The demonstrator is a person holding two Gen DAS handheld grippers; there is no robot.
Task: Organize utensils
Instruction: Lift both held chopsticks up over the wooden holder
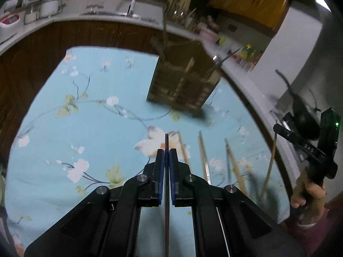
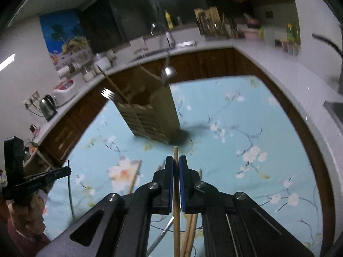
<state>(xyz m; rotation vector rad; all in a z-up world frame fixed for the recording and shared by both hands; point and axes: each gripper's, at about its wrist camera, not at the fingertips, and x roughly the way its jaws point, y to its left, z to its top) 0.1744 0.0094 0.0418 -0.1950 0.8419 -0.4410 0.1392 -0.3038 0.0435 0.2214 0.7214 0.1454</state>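
My left gripper (image 1: 166, 153) is shut on a thin dark metal utensil handle (image 1: 166, 143) and holds it above the floral tablecloth. My right gripper (image 2: 176, 160) is shut on a wooden chopstick (image 2: 176, 153); it also shows at the right edge of the left wrist view (image 1: 278, 128). A wooden slatted utensil holder (image 1: 184, 81) stands on the table ahead of both grippers; in the right wrist view the holder (image 2: 150, 115) has a fork (image 2: 108, 94), a wooden stick and a ladle (image 2: 168, 71) in it. Several chopsticks (image 1: 203, 156) lie on the cloth.
The table carries a light blue floral cloth (image 1: 96, 111). A white kitchen counter (image 2: 268, 64) with a sink and tap (image 2: 169, 36) curves behind it, with a kettle (image 2: 48, 106) at the left. More loose utensils (image 2: 190, 231) lie under my right gripper.
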